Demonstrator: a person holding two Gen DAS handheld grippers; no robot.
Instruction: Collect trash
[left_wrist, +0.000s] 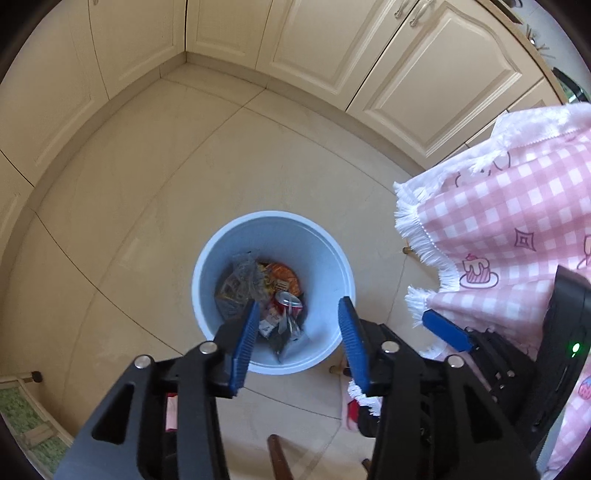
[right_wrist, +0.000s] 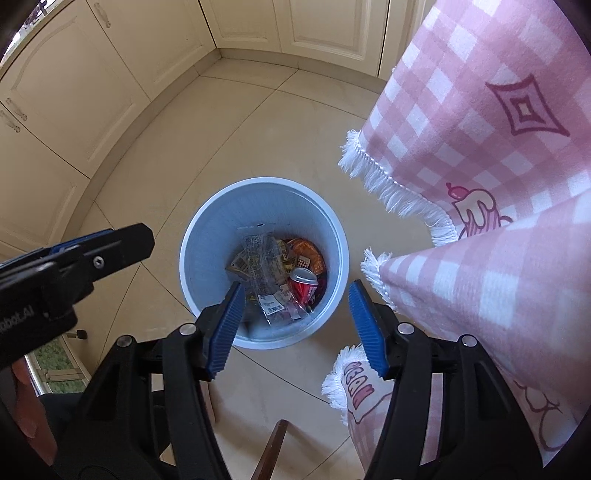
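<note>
Both claws, left claw (left_wrist: 299, 332) and right claw (right_wrist: 297, 323), hang spread wide and empty above cream floor tiles (left_wrist: 147, 177). Cream cabinets (left_wrist: 406, 66) ring twelve o'clock; pink checked cloth (left_wrist: 517, 206) drapes at three. Below, blue bin (left_wrist: 314, 240) holds wrappers (left_wrist: 243, 280) and red can (left_wrist: 288, 301).

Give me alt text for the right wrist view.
The open, empty right gripper hangs above a blue bin on the tile floor, holding wrappers and a red can. A pink checked cloth hangs at right; the left gripper enters from the left.
</note>
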